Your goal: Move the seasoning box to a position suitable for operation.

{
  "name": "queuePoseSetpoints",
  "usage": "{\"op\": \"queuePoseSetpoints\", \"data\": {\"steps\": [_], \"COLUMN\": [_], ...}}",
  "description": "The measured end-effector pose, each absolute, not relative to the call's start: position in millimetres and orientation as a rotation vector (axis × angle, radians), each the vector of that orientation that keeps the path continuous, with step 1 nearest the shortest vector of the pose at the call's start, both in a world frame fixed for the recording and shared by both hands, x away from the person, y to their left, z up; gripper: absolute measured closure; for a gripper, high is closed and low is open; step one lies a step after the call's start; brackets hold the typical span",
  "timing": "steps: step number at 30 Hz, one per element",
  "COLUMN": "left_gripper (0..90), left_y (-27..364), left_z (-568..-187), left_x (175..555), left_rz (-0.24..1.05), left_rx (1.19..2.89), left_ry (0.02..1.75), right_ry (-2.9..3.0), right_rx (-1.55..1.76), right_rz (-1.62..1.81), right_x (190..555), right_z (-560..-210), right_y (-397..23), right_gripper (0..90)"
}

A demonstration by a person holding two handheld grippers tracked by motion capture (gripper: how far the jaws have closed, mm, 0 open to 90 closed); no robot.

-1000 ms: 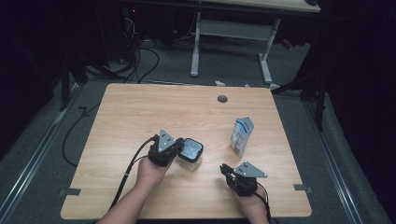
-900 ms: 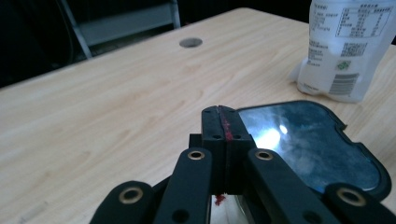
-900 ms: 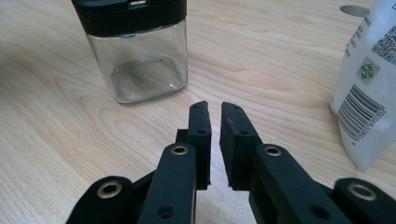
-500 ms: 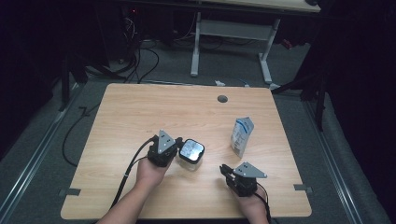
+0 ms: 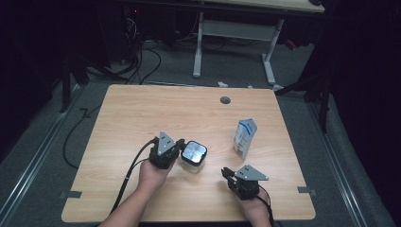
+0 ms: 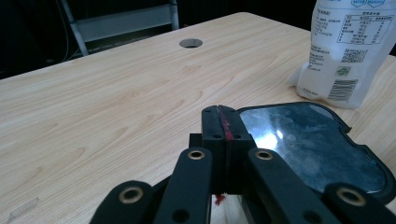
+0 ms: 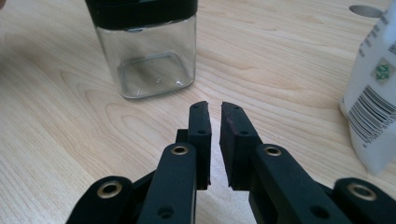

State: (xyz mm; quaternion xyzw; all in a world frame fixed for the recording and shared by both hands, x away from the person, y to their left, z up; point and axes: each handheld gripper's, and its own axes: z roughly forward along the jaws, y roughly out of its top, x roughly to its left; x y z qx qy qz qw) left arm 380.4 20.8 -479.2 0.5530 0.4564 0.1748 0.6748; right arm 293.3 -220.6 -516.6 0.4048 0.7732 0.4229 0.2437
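Glass jar (image 5: 194, 157) stood mid-table — left gripper (image 6: 223, 122) pressed together beside its lid, right gripper (image 7: 215, 112) slightly parted, empty, nearer.

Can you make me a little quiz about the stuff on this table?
1. True or false: the jar has its lid on.
2. Which stands nearer the white pouch: A, the jar, or B, the round hole in the table?
3. Fill in: the left gripper has its jaws ____.

Key: 1 true; 2 A; 3 shut.
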Motion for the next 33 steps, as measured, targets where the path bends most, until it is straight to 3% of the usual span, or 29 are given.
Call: {"op": "queuePoseSetpoints", "data": {"steps": [11,33], "left_gripper": [90.0,90.0], "left_y": [22,33], "left_z": [-485,-478], "left_x": [381,381], "left_rz": [0.385,0.368], "left_rx": [1.228,1.195], "left_ry": [1.013,1.019], "right_ry": [2.098,2.122], "right_rx": [1.123,1.138], "right_rz": [1.089,1.09], "right_x": [301,309], "right_z": [-516,-514], "right_y": [-205,-202], "right_gripper": [89.6,87.0]}}
